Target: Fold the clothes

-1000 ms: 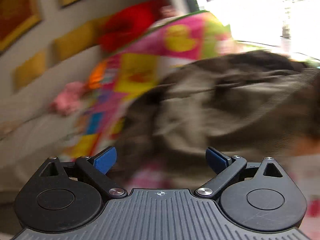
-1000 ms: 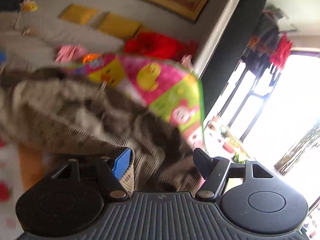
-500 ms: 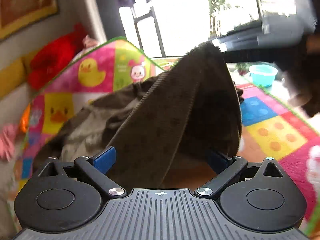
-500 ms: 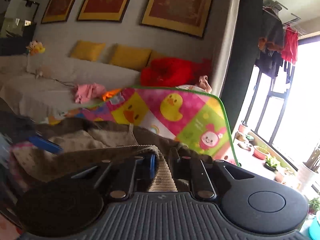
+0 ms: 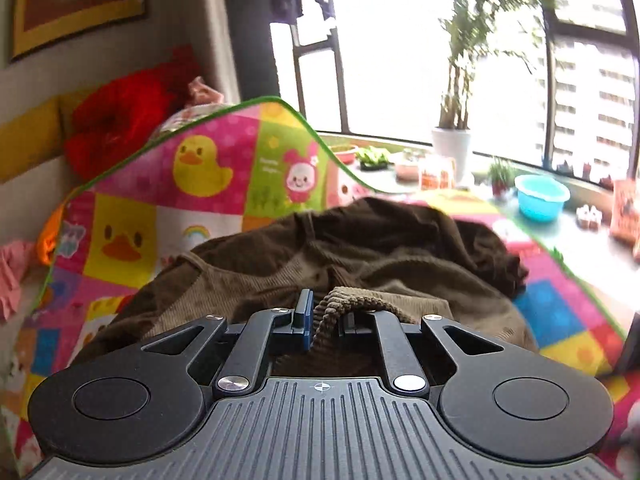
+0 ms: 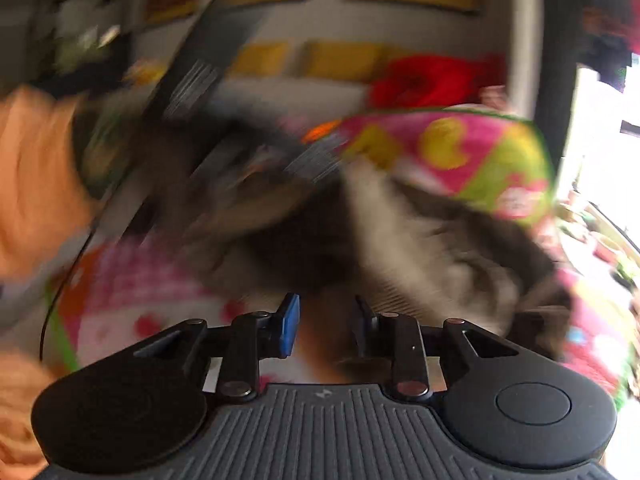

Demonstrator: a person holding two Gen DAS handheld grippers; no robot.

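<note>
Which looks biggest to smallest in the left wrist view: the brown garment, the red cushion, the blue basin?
1. brown garment
2. red cushion
3. blue basin
The garment lies nearest the camera, which inflates it.

Left gripper point(image 5: 326, 314) now clamps garment point(image 5: 360, 256); right gripper point(image 6: 326, 322) released.

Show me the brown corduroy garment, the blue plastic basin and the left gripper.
brown corduroy garment point(image 5: 400, 248): left wrist view, on its crumpled upper folds.
blue plastic basin point(image 5: 541, 197): left wrist view, on its outer wall.
left gripper point(image 5: 326, 315): left wrist view, midway between the fingertips, shut on a corduroy edge.
</note>
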